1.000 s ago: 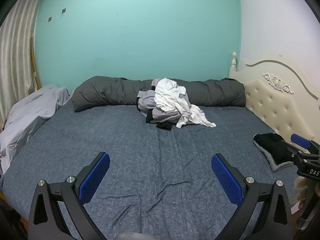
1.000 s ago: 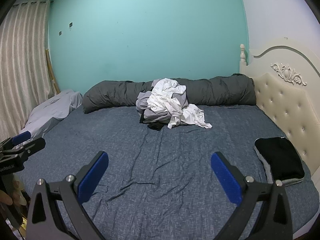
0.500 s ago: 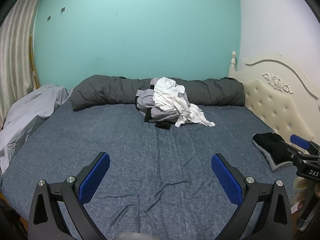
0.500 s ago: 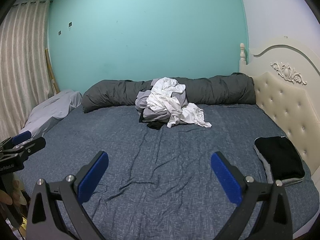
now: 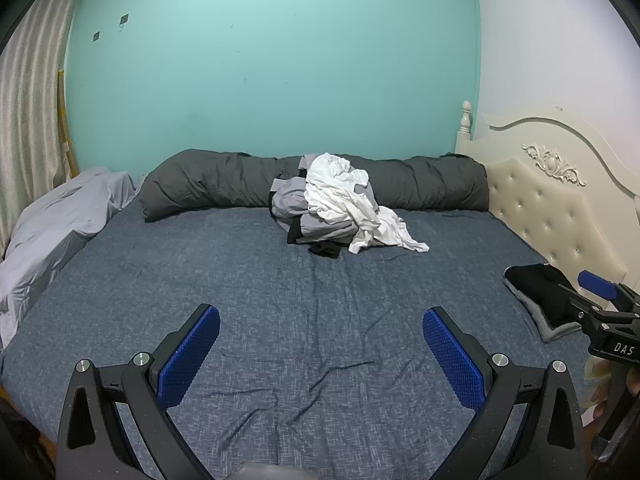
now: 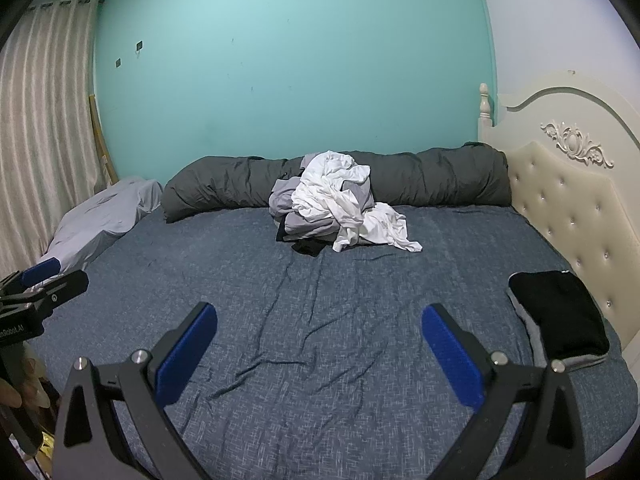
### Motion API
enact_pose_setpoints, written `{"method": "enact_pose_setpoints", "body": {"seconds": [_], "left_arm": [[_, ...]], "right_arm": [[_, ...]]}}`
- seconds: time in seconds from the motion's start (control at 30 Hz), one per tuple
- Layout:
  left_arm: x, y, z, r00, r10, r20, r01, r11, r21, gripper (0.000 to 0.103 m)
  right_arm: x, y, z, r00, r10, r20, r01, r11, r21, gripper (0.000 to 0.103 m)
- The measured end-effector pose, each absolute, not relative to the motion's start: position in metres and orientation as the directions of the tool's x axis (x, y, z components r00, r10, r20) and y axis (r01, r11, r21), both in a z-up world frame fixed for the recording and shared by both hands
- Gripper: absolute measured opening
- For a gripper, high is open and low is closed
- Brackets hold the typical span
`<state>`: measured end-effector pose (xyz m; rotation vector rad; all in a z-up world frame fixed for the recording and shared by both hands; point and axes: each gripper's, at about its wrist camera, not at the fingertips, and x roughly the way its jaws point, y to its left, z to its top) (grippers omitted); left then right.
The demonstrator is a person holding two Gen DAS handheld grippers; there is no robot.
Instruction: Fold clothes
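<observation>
Nearest in the left wrist view, the left gripper [image 5: 321,334] hangs over the near part of the bed [image 5: 280,300], its 2 blue-padded fingers [image 5: 188,356] spread wide with nothing between them. The right gripper [image 6: 319,332] hangs the same way in its own view, jaws wide apart and empty, above the creased blue sheet [image 6: 320,320]. Each gripper also shows at the edge of the other's view: the right one at the near right, the left one at the near left, only partly in frame. Part of a hand [image 6: 16,384] shows at the lower left edge of the right wrist view.

At the right, near the headboard [image 6: 576,216], a folded stack [image 6: 560,316] lies on the sheet: a black garment on top of a grey one.

Farther off, about mid-bed, lies the clothes pile [image 6: 336,208], unfolded. It holds crumpled white cloth [image 5: 348,204] on top, grey pieces [image 5: 292,208] to the left and below, and a black bit [image 5: 326,249] at the near edge. The pile is well apart from both grippers and leans on a long dark grey duvet roll [image 5: 216,184] that runs across the far side of the bed.

At the far left a light grey cover [image 5: 60,220] is bunched up beside a striped curtain [image 6: 40,140]. Behind everything stands a teal wall [image 5: 272,60].
</observation>
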<state>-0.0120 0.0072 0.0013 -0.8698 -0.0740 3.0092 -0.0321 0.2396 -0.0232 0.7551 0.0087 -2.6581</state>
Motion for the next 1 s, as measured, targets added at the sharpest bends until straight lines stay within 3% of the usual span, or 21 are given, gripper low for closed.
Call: {"method": "enact_pose_setpoints", "body": {"seconds": [1.0], "left_arm": [[-0.0127,0.0134,0.0049,-0.841,0.022,-0.54,0.003,-0.999,-0.045,0.103]], "right_arm": [[-0.0302,0.2452,-0.0184,-0.789,-0.35,-0.506,0.355,-0.93,0.09,0.103]]}}
